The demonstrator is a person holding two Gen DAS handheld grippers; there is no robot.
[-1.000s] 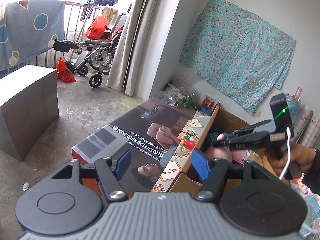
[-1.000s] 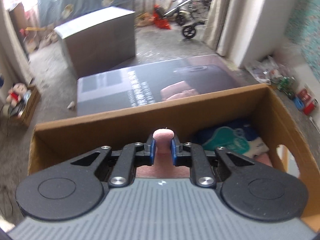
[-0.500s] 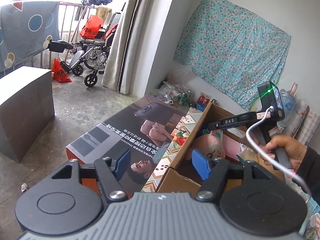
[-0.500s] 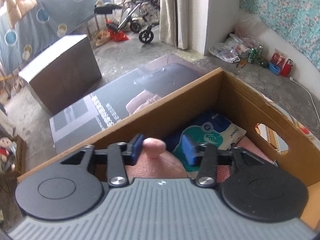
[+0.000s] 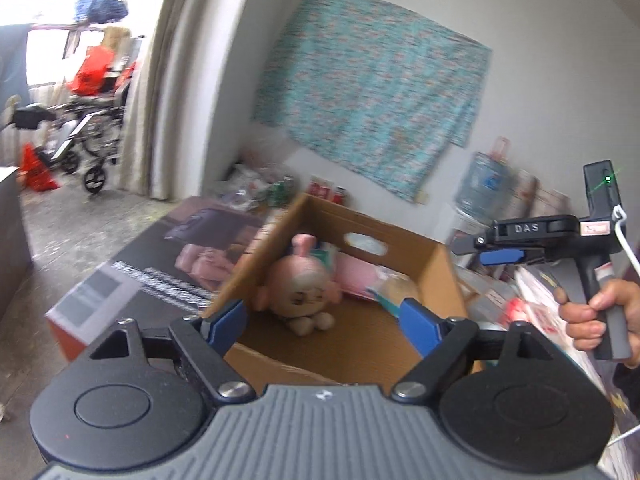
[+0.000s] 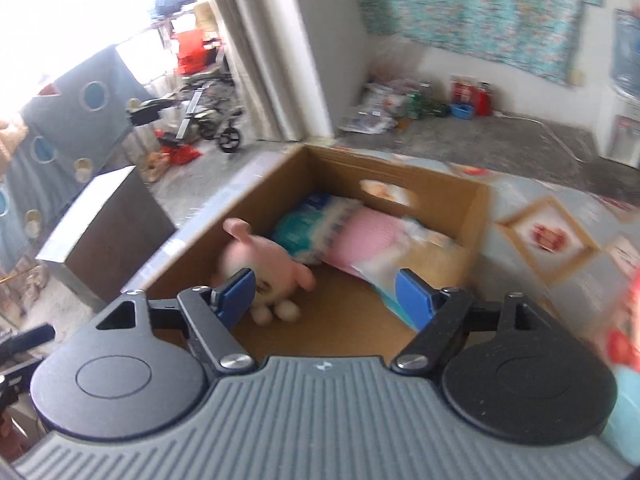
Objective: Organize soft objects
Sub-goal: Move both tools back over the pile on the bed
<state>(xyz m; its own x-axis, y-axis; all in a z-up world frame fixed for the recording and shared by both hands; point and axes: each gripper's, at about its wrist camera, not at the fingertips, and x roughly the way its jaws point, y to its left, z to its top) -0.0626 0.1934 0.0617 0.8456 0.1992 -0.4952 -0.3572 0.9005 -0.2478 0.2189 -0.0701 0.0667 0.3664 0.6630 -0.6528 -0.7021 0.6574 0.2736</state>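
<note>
A pink plush doll (image 5: 298, 284) lies in an open cardboard box (image 5: 436, 264), against its left wall; it also shows in the right wrist view (image 6: 260, 260). Soft packs, teal and pink (image 6: 360, 228), lie behind it in the box (image 6: 256, 204). My left gripper (image 5: 322, 322) is open and empty, just above the box's near edge. My right gripper (image 6: 326, 294) is open and empty, above the box and clear of the doll. In the left wrist view the right gripper (image 5: 476, 250) hangs in a hand at the right, beyond the box.
A large printed carton (image 5: 160, 264) lies left of the box. A grey block (image 6: 100, 232) stands on the floor further left. A wheelchair (image 5: 92, 128) is by the curtain. A water bottle (image 5: 480, 188) and clutter line the wall. A patterned cloth (image 6: 560, 236) lies right of the box.
My right gripper opened and let go of the pink doll, which now lies in the box. The right gripper pulled up and back. My left gripper moved right, over the box.
</note>
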